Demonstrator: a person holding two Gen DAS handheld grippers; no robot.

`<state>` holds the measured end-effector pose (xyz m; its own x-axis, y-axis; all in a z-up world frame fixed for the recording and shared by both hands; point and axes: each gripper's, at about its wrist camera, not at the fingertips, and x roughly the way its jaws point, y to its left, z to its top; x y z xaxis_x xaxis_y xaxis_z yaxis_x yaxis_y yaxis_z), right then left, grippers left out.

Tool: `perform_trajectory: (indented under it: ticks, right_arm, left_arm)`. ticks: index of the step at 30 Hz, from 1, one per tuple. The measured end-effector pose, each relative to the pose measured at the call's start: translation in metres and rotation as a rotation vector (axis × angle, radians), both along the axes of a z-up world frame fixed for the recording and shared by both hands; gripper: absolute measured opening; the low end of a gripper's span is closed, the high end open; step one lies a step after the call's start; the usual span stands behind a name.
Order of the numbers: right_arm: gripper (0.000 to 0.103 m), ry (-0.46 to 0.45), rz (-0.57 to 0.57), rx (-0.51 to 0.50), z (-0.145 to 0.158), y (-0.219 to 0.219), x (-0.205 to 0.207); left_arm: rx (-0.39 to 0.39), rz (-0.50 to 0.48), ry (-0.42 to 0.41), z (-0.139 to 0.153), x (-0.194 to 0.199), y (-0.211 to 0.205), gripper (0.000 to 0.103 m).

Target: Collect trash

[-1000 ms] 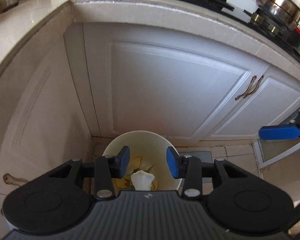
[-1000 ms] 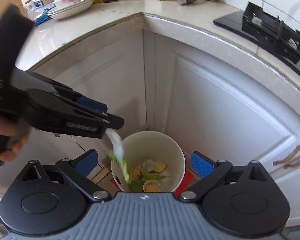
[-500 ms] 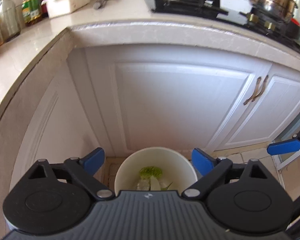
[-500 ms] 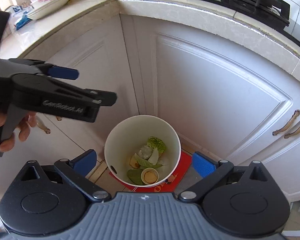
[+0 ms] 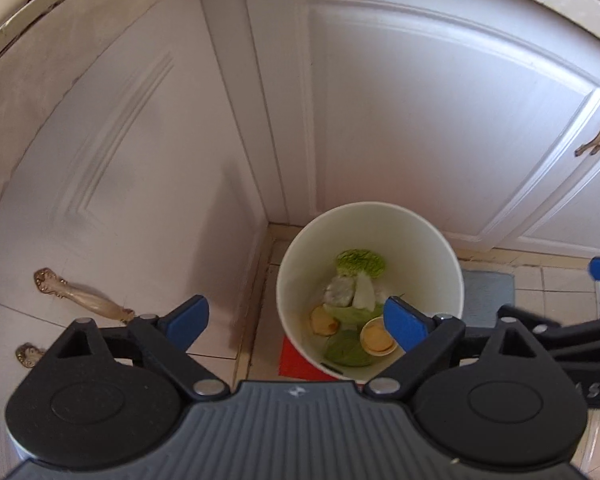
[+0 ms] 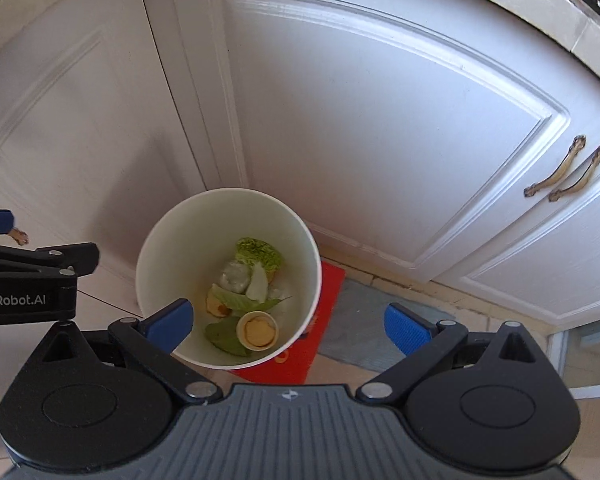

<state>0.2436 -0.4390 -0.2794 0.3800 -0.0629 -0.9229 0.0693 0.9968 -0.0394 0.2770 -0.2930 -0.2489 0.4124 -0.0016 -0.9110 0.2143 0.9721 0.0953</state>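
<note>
Cabinet door (image 5: 112,184) is sitting far left with its ornate handle (image 5: 85,295) showing in the left wrist view; left gripper (image 5: 296,322) is hanging beside it, jaws spread wide and gripping nothing, its right fingertip overlapping the bin's rim in the picture. White bin (image 6: 172,240) is standing on the floor in the corner where two cabinet runs are meeting, partly on a red mat (image 6: 320,320). Trash is lying at the bottom of the bin: a green cabbage leaf (image 6: 259,254), a pale lump (image 6: 233,276), darker leaves (image 6: 224,334) and a small round cup with yellow residue (image 6: 257,330) (cannot tell whether it is paper or foil). Right gripper (image 6: 287,322) is pointing steeply down over the bin and mat, jaws also standing wide and empty, left fingertip overlapping the bin's near wall. Judgement: the drop seems done and both tools are free, so the step in hand is clearing away for the next piece. Doing it well is meaning lifting straight up, keeping fingertips off the rim so the light bin is not tipping, and keeping the two grippers apart since they are working close together
</note>
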Motion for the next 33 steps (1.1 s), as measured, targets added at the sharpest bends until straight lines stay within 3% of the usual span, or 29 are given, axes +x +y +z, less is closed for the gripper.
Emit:
perform_trajectory:
  ticks: [2, 10, 33]
  right_arm:
    - [0.103, 0.009, -0.033, 0.023, -0.001, -0.004, 0.0]
    - [0.103, -0.004, -0.072, 0.039, 0.006, -0.007, 0.002]
    - [0.103, -0.009, -0.059, 0.041, 0.012, -0.001, 0.006]
  left_arm:
    - [0.028, -0.003, 0.014, -0.003, 0.0, 0.0, 0.094]
    - [0.014, -0.004, 0.05, -0.006, -0.004, 0.008, 0.094]
    - [0.014, -0.003, 0.074, -0.004, -0.004, 0.006, 0.095]
